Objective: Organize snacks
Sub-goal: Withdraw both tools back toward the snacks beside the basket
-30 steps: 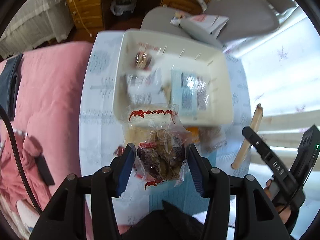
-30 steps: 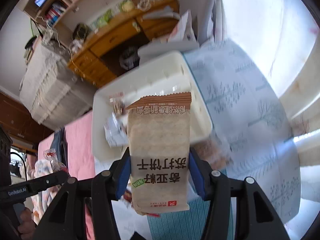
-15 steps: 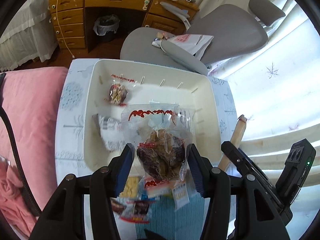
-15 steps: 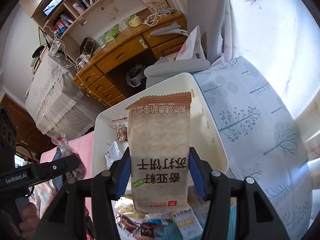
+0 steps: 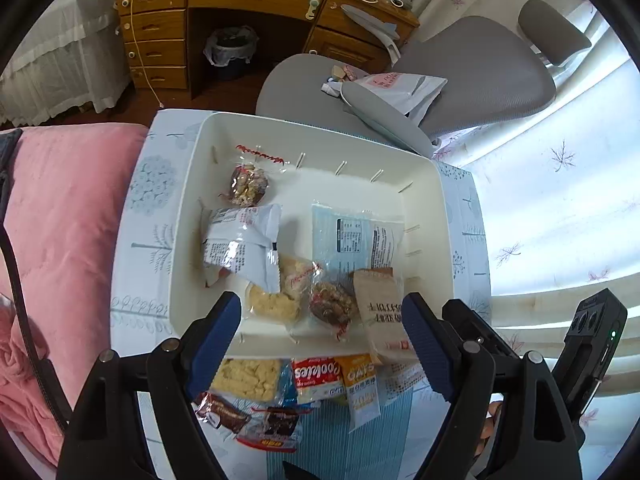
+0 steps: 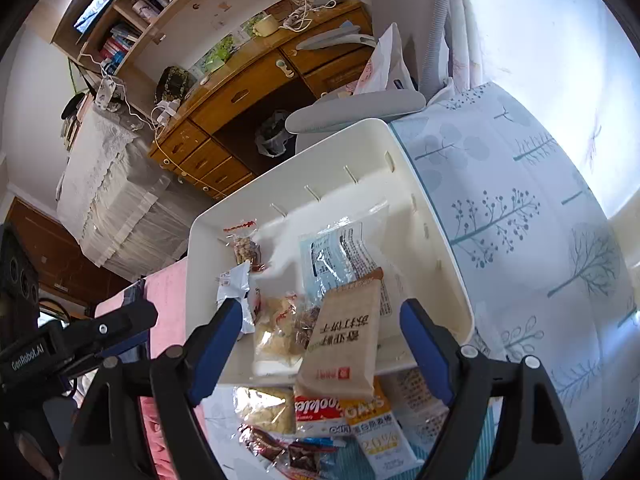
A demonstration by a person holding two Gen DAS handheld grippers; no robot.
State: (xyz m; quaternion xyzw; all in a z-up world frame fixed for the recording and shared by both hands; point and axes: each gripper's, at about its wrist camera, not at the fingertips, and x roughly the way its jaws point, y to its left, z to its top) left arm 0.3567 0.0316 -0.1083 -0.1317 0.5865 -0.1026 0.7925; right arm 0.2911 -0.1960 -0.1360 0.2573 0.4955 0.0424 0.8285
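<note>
A white bin [image 5: 430,184] [image 6: 444,248] holds several snack packets. My left gripper [image 5: 322,338] is open and empty above the bin's near rim. The clear packet of dark snacks [image 5: 332,306] lies in the bin just past it. My right gripper [image 6: 322,344] is open and empty. The brown cracker pack [image 6: 344,344] [image 5: 380,316] leans over the bin's near rim between its fingers, untouched. A pile of loose snacks [image 5: 316,380] [image 6: 344,416] lies on the table in front of the bin.
The bin stands on a small table with a tree-print cloth [image 6: 520,200]. A pink bed [image 5: 60,240] is on the left. A grey office chair [image 5: 460,76] and a wooden desk [image 5: 256,0] stand beyond the table. The left gripper's body [image 6: 76,344] shows at left.
Both grippers have opened. The left one let the clear snack packet drop into the bin; the right one let go of the brown cracker pack, which now leans on the bin's rim.
</note>
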